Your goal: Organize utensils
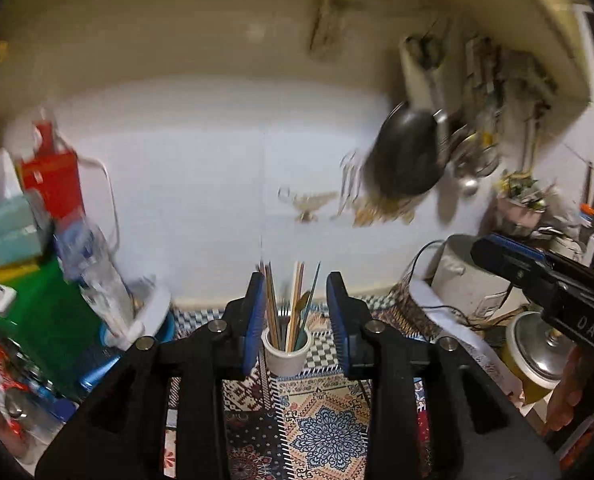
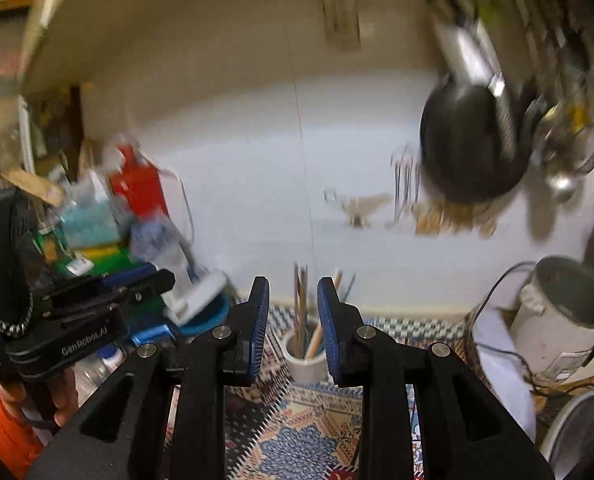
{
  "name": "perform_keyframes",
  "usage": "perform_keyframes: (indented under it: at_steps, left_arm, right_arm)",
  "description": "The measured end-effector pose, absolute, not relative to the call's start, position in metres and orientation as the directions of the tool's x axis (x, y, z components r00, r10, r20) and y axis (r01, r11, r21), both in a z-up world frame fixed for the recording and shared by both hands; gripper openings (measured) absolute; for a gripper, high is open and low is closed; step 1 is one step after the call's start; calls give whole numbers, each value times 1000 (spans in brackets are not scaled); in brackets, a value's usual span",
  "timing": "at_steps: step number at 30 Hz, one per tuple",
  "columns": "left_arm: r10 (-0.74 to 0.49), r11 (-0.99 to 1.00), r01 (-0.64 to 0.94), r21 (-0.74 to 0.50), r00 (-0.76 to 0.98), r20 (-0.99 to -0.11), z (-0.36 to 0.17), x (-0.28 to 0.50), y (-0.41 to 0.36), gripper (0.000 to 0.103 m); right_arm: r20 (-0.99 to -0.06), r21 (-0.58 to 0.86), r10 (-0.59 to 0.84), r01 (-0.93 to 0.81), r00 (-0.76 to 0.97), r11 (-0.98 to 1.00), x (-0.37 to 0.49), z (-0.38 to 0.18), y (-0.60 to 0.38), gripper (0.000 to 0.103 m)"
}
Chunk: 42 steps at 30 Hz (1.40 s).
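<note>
The left hand-held gripper (image 1: 295, 312) has its blue pads apart, with nothing between them. The right hand-held gripper (image 2: 293, 320) is apart too, and empty. A white cup (image 1: 285, 354) stands low in the middle of both pictures, on a patterned cloth (image 1: 325, 420) over the table. Chopsticks (image 1: 272, 304) and thin sticks poke out of the cup. The pads hide the cup's sides. A black pan (image 2: 467, 148) at the upper right is blurry. The pile at the left is too smeared to name.
</note>
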<state>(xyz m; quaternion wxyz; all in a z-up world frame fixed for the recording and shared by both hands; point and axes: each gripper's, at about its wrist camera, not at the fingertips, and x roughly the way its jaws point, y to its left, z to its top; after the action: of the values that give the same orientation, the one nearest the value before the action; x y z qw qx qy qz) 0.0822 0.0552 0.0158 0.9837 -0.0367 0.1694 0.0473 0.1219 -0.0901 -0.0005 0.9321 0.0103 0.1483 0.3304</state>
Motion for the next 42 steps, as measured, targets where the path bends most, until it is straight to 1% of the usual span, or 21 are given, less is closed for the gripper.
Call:
perform_keyframes:
  at_steps: [1, 2, 3, 4, 6, 8, 9, 11, 12, 14, 15, 16, 17, 19, 25, 42]
  left_arm:
    - [85, 993, -105, -46, 944, -318, 19, 72, 51, 33]
    - [89, 994, -104, -35, 953, -290, 23, 57, 45, 37]
    - [94, 994, -106, -30, 958, -271, 25, 47, 42, 44]
    - [99, 994, -110, -27, 961, -258, 26, 40, 40, 48]
    - [109, 993, -118, -21, 966, -234, 28, 22, 35, 65]
    - [119, 992, -126, -17, 969, -217, 29, 10, 33, 74]
    - [127, 991, -133, -11, 970, -208, 29, 4, 31, 80]
    - [140, 990, -143, -3, 972, -189, 29, -7, 30, 89]
    - [142, 990, -145, -2, 973, -181, 30, -11, 30, 91]
    - [143, 989, -146, -4, 974, -175, 31, -20, 30, 95]
    - [142, 989, -146, -6, 974, -174, 31, -22, 30, 98]
    - [145, 989, -148, -8, 975, -171, 31, -24, 29, 98]
    - [147, 989, -150, -8, 975, -165, 31, -27, 29, 98]
    - [148, 989, -151, -7, 975, -163, 31, -30, 29, 98]
    - [146, 988, -151, -18, 975, -164, 30, -33, 30, 100]
    - [144, 988, -153, -31, 970, -195, 21, -25, 33, 101]
  right_arm:
    - [-244, 113, 618, -611, 747, 783, 110, 2, -94, 23]
    - [-223, 108, 616, -609, 755, 786, 98, 5, -96, 23]
    - [-209, 102, 615, -608, 760, 787, 91, 7, -96, 24]
    - [-193, 96, 613, -607, 766, 789, 81, 9, -98, 27]
    - [-171, 85, 607, -602, 776, 794, 67, 10, -101, 36]
    - [-148, 74, 592, -589, 792, 805, 53, 10, -105, 53]
    - [-141, 70, 586, -582, 798, 810, 48, 10, -107, 56]
    - [-134, 67, 577, -574, 806, 816, 41, 10, -109, 71]
    - [-131, 70, 575, -571, 807, 818, 38, 9, -110, 75]
    - [-123, 76, 570, -565, 812, 821, 33, 9, -116, 90]
    - [-118, 77, 564, -559, 817, 825, 31, 9, -118, 93]
    - [-114, 76, 555, -549, 824, 832, 30, 8, -119, 99]
    - [-109, 75, 544, -539, 832, 839, 27, 7, -121, 103]
    - [-112, 71, 526, -521, 843, 850, 27, 7, -121, 103]
    - [-149, 76, 533, -528, 833, 846, 26, 2, -119, 103]
    - [-177, 59, 534, -532, 827, 844, 23, -2, -115, 103]
